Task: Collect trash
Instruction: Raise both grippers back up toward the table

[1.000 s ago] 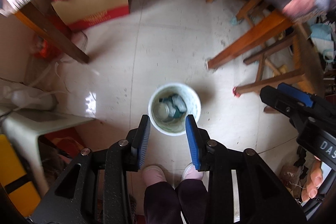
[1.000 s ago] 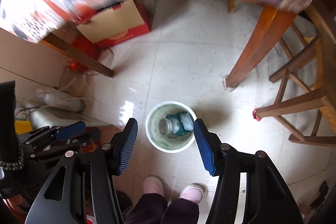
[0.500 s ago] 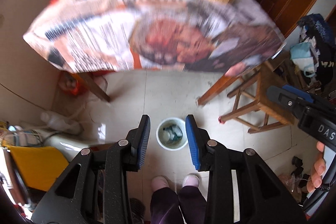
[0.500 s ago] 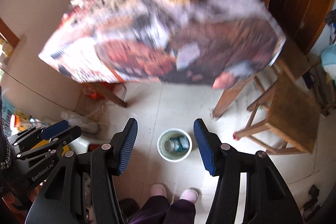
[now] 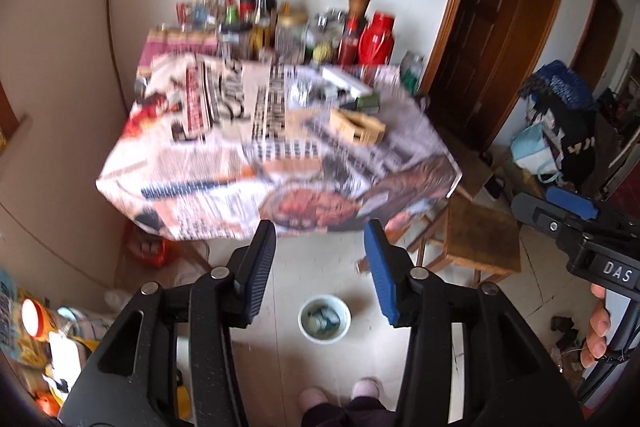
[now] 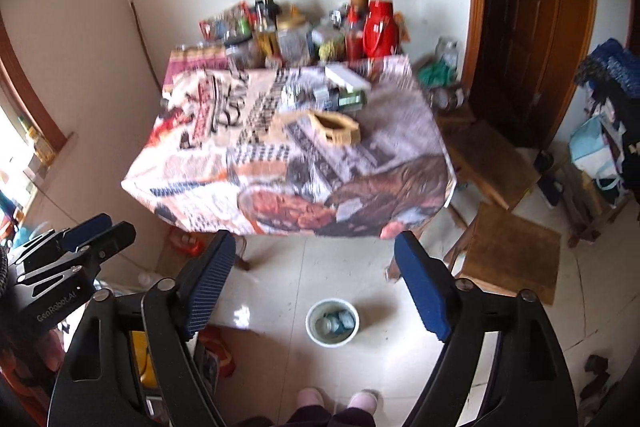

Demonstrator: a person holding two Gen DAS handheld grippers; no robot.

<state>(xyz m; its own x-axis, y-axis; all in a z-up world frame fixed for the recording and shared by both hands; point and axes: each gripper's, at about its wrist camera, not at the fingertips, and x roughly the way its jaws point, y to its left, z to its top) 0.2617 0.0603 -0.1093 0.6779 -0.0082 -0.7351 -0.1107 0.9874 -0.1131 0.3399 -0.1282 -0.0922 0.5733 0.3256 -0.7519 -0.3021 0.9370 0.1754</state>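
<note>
White and round, the bin [image 5: 324,318] stands on the pale tiled floor [image 5: 304,267], near the person's slippers [image 6: 362,399] and this side of the tabletop [image 5: 224,163]; bluish-green trash [image 6: 340,321] and a clear bottle lie inside it. Both grippers are held above the floor, angled down at the bin. The left gripper [image 5: 320,269] has nothing between its blue pads, and its jaws are opening. The right gripper [image 6: 312,285] is likewise empty, jaws spread wider and opening too. In the left view the right gripper shows at the right edge with a hand [image 5: 596,331] on its handle; in the right view the left gripper sits at the left edge. The tabletop is covered with printed newspaper; a small wooden box [image 6: 334,127] lies on it, with bottles, jars and a red flask [image 6: 378,27] crowded at the far end by the wall. Wooden stools [image 6: 512,251] stand to the right, before a dark wooden door [image 6: 532,27].
</note>
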